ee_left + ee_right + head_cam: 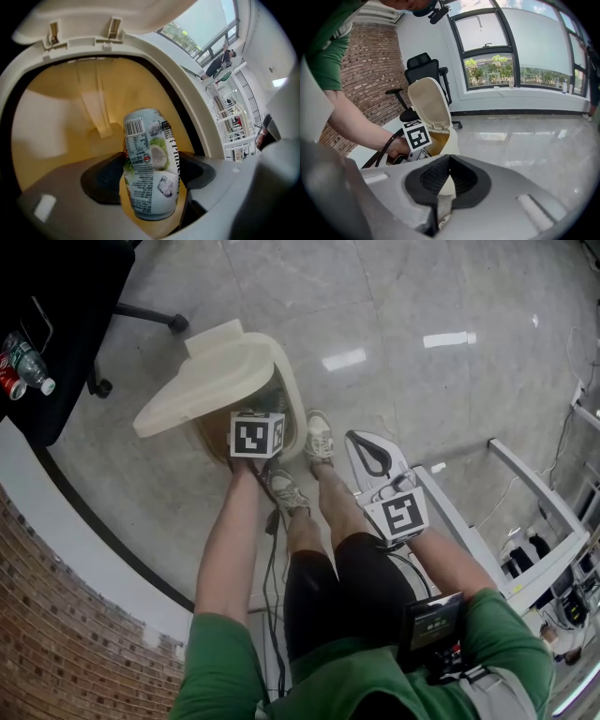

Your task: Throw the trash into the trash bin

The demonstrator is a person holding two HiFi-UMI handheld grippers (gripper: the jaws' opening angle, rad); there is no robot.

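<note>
A pale can [150, 164] with a barcode and a coconut picture stands upright between the left gripper's [151, 176] dark pads, which are shut on it. It hangs over the open cream trash bin [61, 140], above the yellow liner. In the head view the left gripper's marker cube [258, 434] sits over the bin's rim [295, 404], with the lid [211, 381] tipped back. The right gripper [359, 439] hovers beside the person's feet, right of the bin. Its jaws [449, 161] are shut, with a pale crumpled wrapper [442, 213] pinched low between them.
An office chair base [141, 315] and a black table with bottles [23, 362] stand at the far left. A white metal frame [525, 474] is at the right. A brick wall [56, 634] runs along the near left. A black cable [272, 559] hangs from the left gripper.
</note>
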